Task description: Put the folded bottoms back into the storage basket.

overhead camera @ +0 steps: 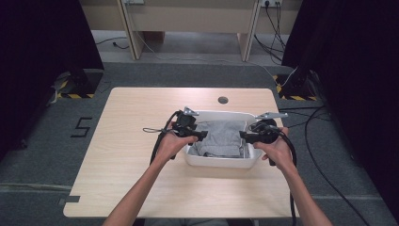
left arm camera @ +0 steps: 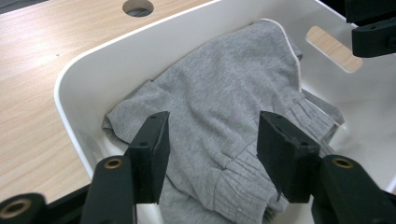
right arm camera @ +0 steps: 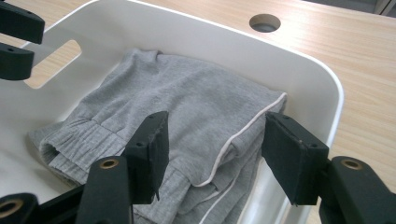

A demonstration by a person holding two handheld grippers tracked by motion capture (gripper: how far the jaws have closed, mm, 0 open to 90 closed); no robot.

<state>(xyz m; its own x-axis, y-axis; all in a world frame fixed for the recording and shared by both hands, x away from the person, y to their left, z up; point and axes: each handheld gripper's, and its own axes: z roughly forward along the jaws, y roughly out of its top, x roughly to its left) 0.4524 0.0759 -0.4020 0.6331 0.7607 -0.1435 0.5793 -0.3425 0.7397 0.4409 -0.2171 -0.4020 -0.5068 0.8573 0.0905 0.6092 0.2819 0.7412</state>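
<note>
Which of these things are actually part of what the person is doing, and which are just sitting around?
In the job:
- folded grey garment with white piping
- white tub holding it
- left gripper, fingers open above the garment
- right gripper, fingers open above the garment

Just lying about:
- wooden table with its round cable hole
- loose cables on the floor

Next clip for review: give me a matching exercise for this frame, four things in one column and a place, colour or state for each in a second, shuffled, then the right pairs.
Things:
1. grey garment
2. white bin
3. left gripper
4. round hole

Descriptions:
A. in the table top, beyond the bin
B. jaws open, over the bin's left end
C. folded, lying inside the bin
D. stands on the wooden table, handle slot in its end wall

Pairs: 1-C, 2-D, 3-B, 4-A
</note>
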